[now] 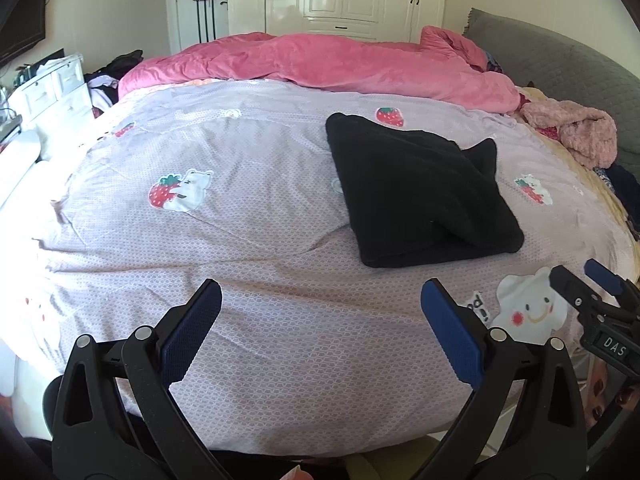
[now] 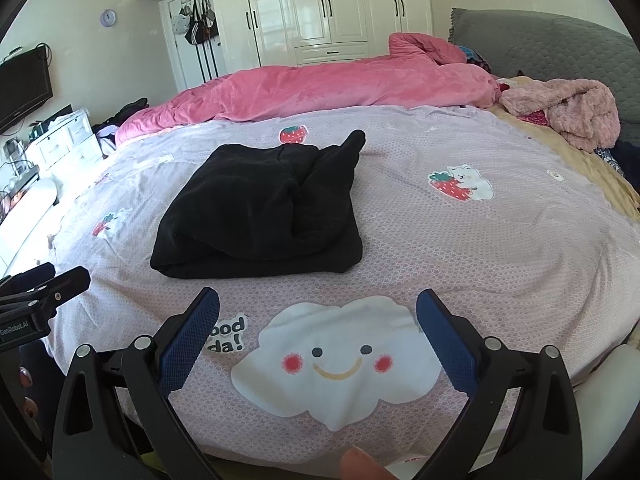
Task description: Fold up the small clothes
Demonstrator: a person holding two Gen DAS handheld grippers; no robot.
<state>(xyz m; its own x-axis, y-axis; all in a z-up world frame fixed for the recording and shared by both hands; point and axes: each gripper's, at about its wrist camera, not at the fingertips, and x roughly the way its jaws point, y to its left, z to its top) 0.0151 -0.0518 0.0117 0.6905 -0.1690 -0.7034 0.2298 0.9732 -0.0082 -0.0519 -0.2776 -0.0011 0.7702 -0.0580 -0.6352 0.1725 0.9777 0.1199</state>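
**Black garment folded on the bed, both grippers standing off**

While the left gripper (image 1: pixel 320 312) hung low over the near edge of the bed, its blue-padded jaws stood wide apart with nothing between them. In the left wrist view the black garment (image 1: pixel 420 196) lay ahead and to the right on the lilac bedspread (image 1: pixel 256 240), already doubled into a rough rectangle, with one loose corner sticking up at its far right side. The right gripper (image 1: pixel 592 284) showed at the right edge, apart from the cloth; from this view I could not tell how its jaws stood.

From the right wrist view the right gripper (image 2: pixel 318 312) was spread just as wide and held nothing, hovering above the smiling cloud print (image 2: pixel 340 364). The black garment (image 2: pixel 260 216) lay just beyond, slightly left, its thick folded edge facing the camera and the stray point (image 2: pixel 354 140) rising at the back. The left gripper (image 2: pixel 60 284) sat at the left margin, clear of the fabric.

Judging by the lie of the cloth, the fold looked nearly done. A clean finish would call for tucking that stray corner flat first, then pinching both near corners together so the layers do not slide apart.
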